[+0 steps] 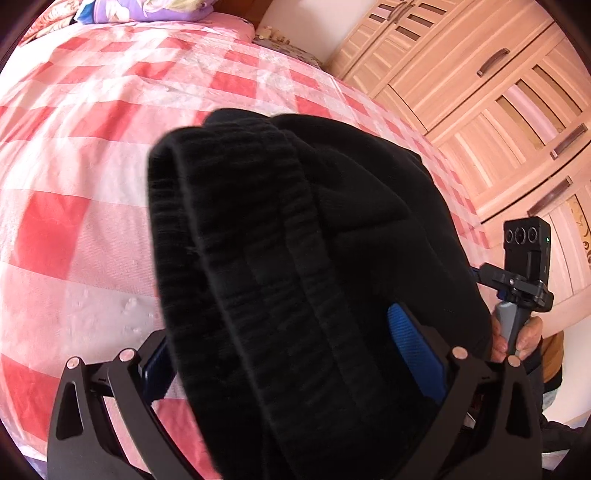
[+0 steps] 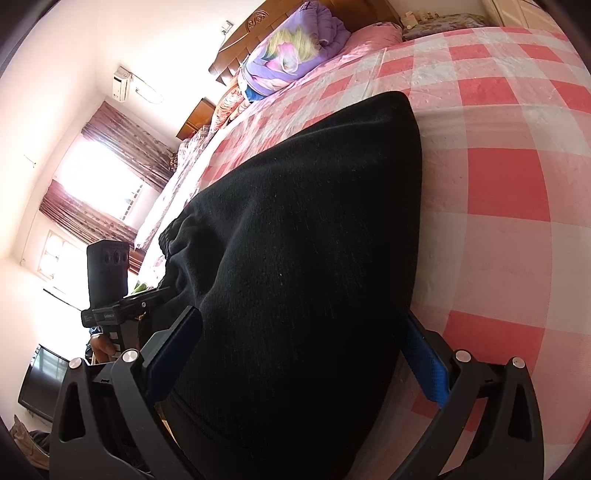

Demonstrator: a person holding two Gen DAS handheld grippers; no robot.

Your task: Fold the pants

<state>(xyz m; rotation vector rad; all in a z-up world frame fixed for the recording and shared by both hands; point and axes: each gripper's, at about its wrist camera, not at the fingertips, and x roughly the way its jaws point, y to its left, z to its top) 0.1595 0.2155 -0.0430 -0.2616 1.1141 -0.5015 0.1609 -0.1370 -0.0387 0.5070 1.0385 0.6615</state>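
Black knit pants [image 1: 288,258] with a ribbed waistband lie bunched between the blue pads of my left gripper [image 1: 295,354], held above the pink checked bed [image 1: 92,147]. In the right wrist view the same pants [image 2: 303,258] fill the space between the blue pads of my right gripper [image 2: 299,354] and stretch out over the bed [image 2: 498,184]. Both grippers have their jaws wide apart with thick cloth pressed between them. The right gripper's body [image 1: 524,273] shows at the right of the left wrist view; the left gripper's body [image 2: 110,295] shows at the left of the right wrist view.
A purple quilt [image 2: 291,51] lies at the wooden headboard [image 2: 255,22]. A wooden wardrobe [image 1: 498,92] stands beside the bed. A curtained window [image 2: 99,177] and a dark TV [image 2: 40,384] are on the other side.
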